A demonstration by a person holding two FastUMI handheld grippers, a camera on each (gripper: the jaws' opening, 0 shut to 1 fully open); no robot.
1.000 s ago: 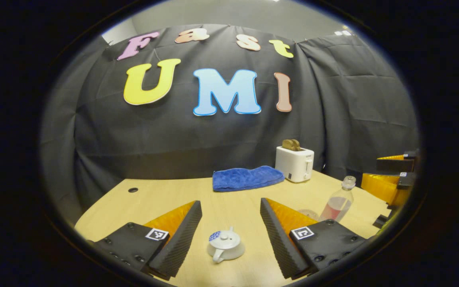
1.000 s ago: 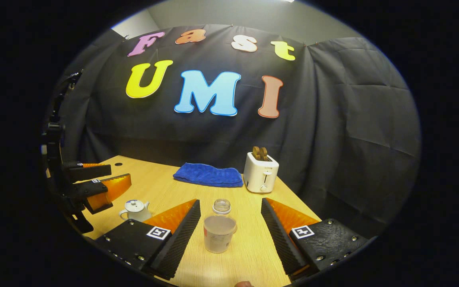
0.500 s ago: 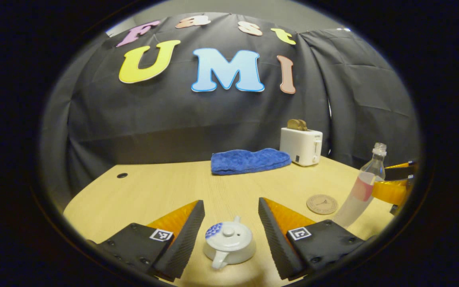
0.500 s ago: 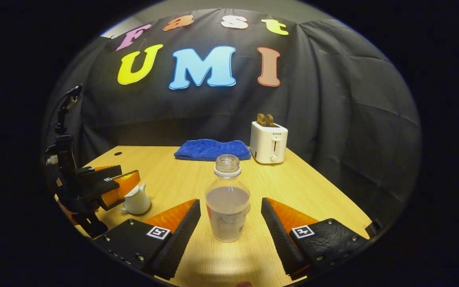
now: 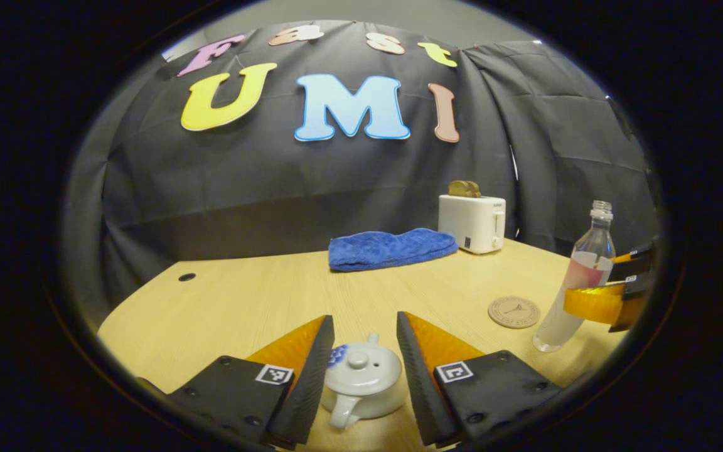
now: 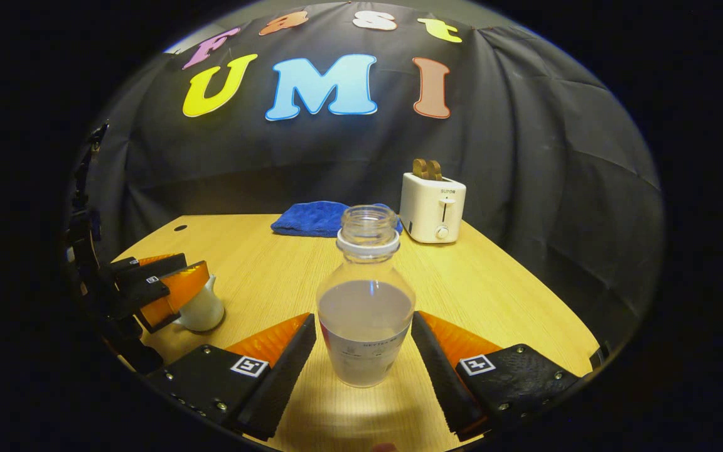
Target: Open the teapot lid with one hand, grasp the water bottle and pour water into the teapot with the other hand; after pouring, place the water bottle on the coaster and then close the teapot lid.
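- One teapot (image 5: 362,383) is sitting lid-on at the worktop's (image 5: 261,301) near edge, with the left claw (image 5: 361,370) gaping around it, fingers close beside its body.
- One uncapped water bottle (image 6: 365,307) is standing between the right claw's (image 6: 364,355) open fingers, not clamped.
- One coaster (image 5: 513,312) is lying just beside the bottle.
- One blue towel (image 5: 390,248) and one toaster (image 5: 472,222) are sitting at the back.

The left gripper (image 5: 361,370) sits low over the counter (image 5: 261,301) with its jaws spread on either side of the teapot (image 5: 361,380) (contact cannot be told), while the right gripper (image 6: 361,358) is level, its jaws apart and flanking the upright water bottle (image 6: 366,301)
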